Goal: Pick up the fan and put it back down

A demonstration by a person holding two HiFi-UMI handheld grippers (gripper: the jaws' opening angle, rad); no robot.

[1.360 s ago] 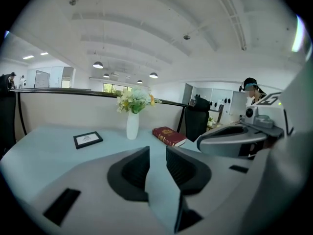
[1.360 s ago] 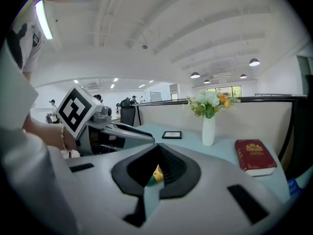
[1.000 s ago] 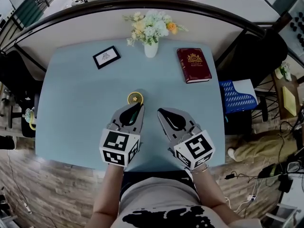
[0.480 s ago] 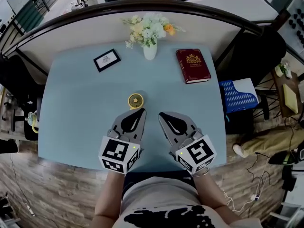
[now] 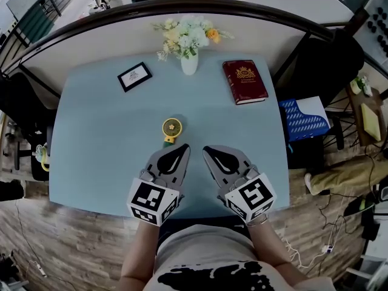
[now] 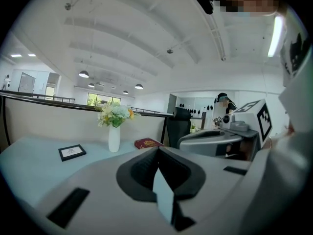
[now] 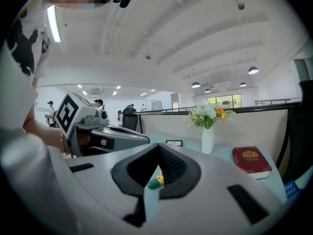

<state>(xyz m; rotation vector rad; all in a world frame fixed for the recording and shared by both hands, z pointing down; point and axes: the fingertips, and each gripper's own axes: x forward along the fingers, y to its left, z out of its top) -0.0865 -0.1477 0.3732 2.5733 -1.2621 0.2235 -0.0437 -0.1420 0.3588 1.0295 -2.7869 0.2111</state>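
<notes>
Fan [image 5: 171,127] lies on pale blue table [image 5: 91,162]; left gripper [image 5: 184,147], right gripper [image 5: 205,149] closed, empty.

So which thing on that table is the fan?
Find the pale blue table, then its middle, just beyond the left gripper. The fan is there: a small yellow disc with a short green handle, the only flat round thing, unlike the red book and black-framed card.

Yellow fan [image 5: 171,128] on table [image 5: 91,156], left tool [image 5: 184,147] near
</notes>
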